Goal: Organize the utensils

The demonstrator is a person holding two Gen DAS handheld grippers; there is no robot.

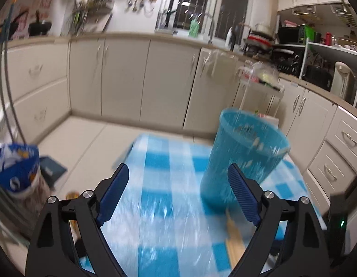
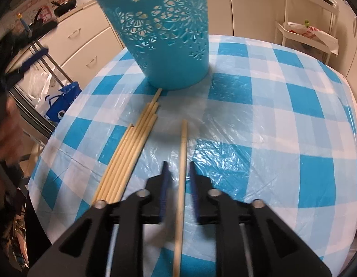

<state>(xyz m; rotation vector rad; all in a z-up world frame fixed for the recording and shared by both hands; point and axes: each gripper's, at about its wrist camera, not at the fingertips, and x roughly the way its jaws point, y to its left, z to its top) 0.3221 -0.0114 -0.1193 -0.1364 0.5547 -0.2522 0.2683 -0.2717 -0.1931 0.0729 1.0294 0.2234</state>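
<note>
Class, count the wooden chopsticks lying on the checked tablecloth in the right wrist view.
7: six chopsticks bundled side by side left of centre, tips toward the blue basket; one single chopstick between the right hand-held gripper's fingers. Others may be hidden.

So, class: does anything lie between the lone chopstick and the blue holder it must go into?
Nothing visible does. The lone chopstick lies between the right gripper's open jaws, with bare tablecloth up to the blue holder; the chopstick bundle lies to its left.

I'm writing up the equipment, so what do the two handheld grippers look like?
Both match: the left gripper and right gripper have angular black frames with cut-out openings, round silver bolt heads at the joints, and dark blue ribbed pads lining the fingers. No cables or markings show.
</note>
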